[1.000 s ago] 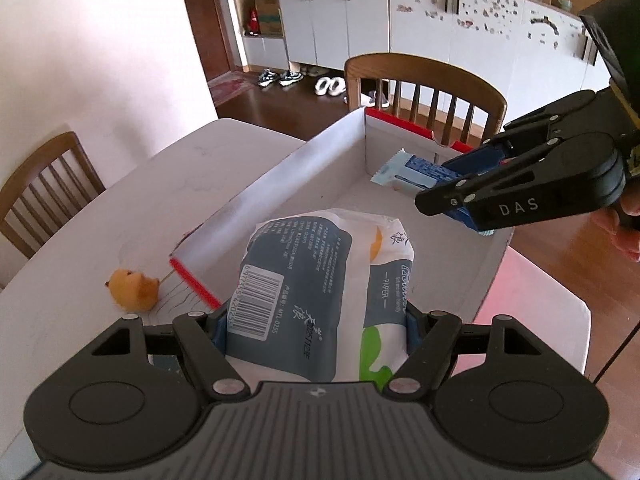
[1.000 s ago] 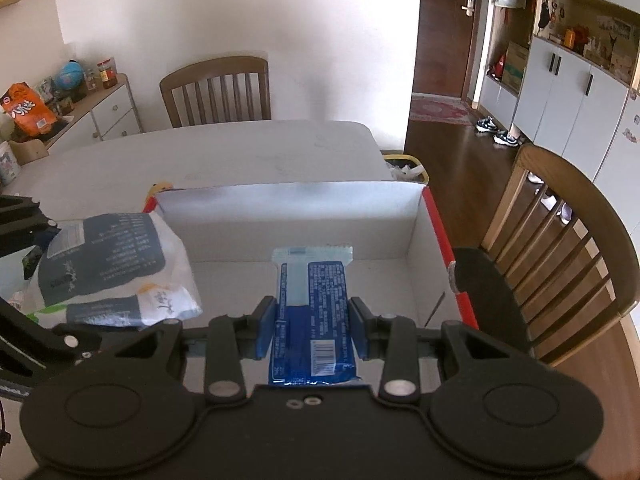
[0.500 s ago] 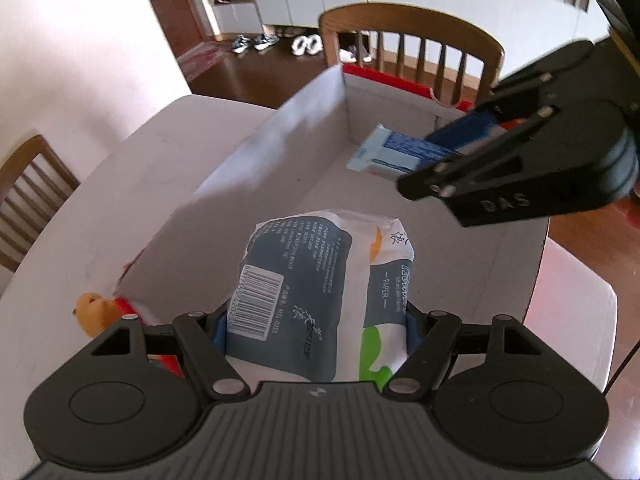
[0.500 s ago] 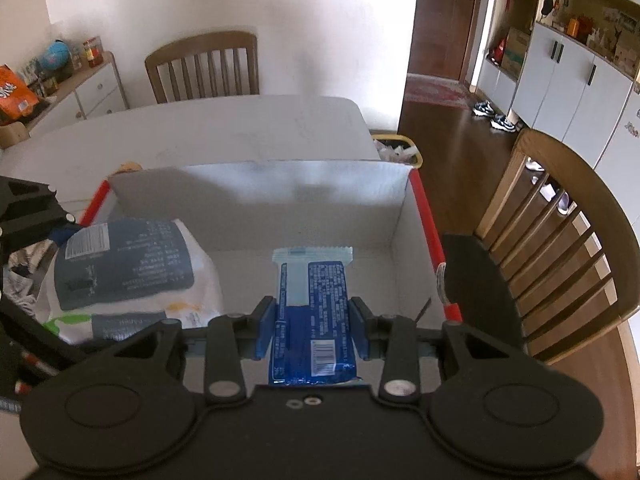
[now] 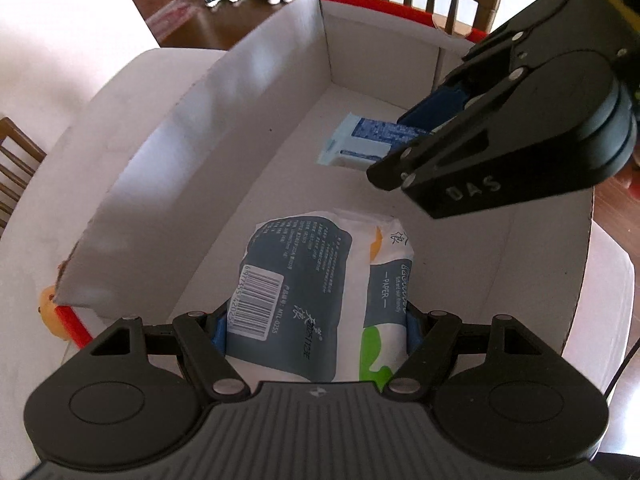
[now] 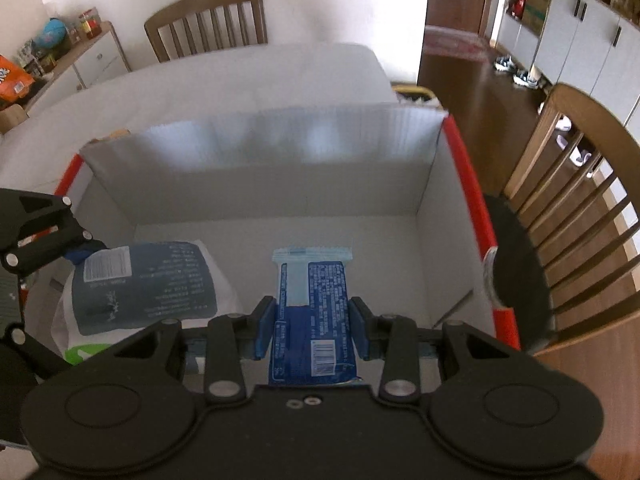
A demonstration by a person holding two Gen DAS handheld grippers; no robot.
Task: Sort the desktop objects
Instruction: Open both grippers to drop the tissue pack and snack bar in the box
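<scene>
The left gripper (image 5: 316,326) clamps the tissue pack (image 5: 320,292), long axis toward 12 o'clock, low inside the box (image 5: 240,128). At 1 o'clock, the right gripper's (image 6: 312,328) fingers grip the blue packet (image 6: 312,300), also over the box floor.

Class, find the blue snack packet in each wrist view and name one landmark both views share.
Left wrist view: blue snack packet upper right, held in the right gripper.
Right wrist view: packet bottom centre, clamped between the jaws.
Shared landmark: the white box with a red rim.
</scene>
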